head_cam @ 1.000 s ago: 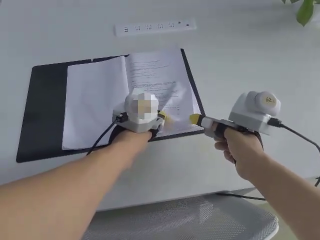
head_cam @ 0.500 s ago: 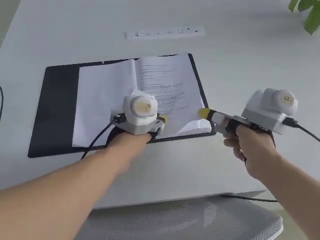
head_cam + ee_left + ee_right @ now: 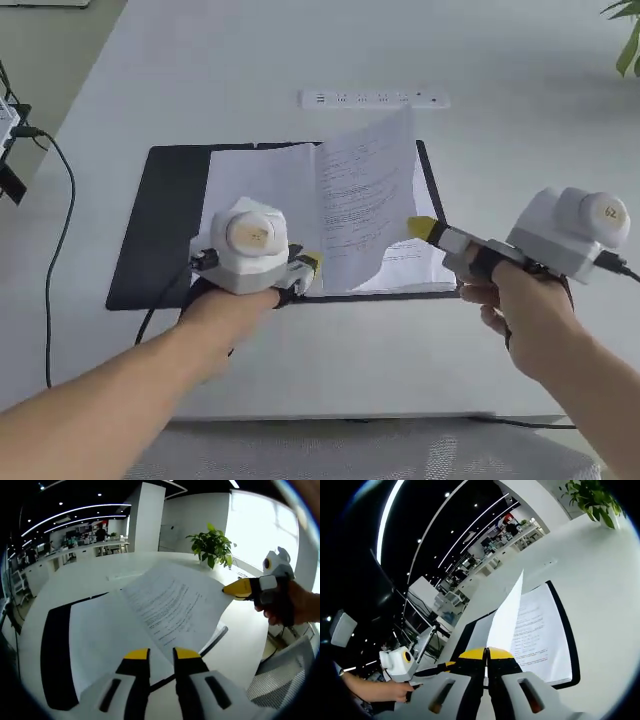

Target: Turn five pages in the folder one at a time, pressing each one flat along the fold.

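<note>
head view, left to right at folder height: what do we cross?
black cable → folder's bare left cover → left gripper → lifted page → right gripper, shut on that page's edge. I left out the power strip: it lies above the page, so its place in the order is unclear.

Folder (image 3: 160, 230): black cover. Left page (image 3: 255, 190): plain white. Raised page (image 3: 365, 200): white, rows of fine black print. Left gripper (image 3: 305, 265) and right gripper (image 3: 420, 229): white bodies, yellow jaw tips, black fittings. Table (image 3: 200, 60): plain white. Power strip (image 3: 375, 99): white. Cable (image 3: 60, 230): black. Plant (image 3: 212, 545): green leaves.
</note>
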`<action>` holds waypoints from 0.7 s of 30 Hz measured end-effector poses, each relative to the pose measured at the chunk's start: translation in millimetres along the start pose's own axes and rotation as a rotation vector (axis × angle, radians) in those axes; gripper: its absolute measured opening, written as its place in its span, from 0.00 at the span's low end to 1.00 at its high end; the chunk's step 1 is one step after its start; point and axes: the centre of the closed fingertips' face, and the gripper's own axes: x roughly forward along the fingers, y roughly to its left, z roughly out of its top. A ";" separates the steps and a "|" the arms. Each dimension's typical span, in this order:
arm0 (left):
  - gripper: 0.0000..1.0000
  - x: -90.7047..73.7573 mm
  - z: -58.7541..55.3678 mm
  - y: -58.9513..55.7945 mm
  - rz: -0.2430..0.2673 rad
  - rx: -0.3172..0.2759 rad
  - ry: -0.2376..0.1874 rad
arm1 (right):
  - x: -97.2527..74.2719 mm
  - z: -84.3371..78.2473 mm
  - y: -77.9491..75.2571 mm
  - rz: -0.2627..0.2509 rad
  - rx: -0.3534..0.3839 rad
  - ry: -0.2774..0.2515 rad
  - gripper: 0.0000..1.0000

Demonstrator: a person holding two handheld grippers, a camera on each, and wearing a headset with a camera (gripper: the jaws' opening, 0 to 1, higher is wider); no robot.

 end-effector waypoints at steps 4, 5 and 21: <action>0.19 -24.1 0.8 14.0 0.022 -0.022 -0.021 | 6.9 -1.9 18.0 0.031 -0.022 0.007 0.00; 0.19 -30.8 0.6 18.5 0.028 -0.030 -0.023 | 9.7 -3.4 23.0 0.039 -0.025 0.011 0.00; 0.23 -108.1 2.8 48.2 0.067 -0.054 -0.076 | 51.4 -30.5 82.7 0.131 -0.068 0.082 0.00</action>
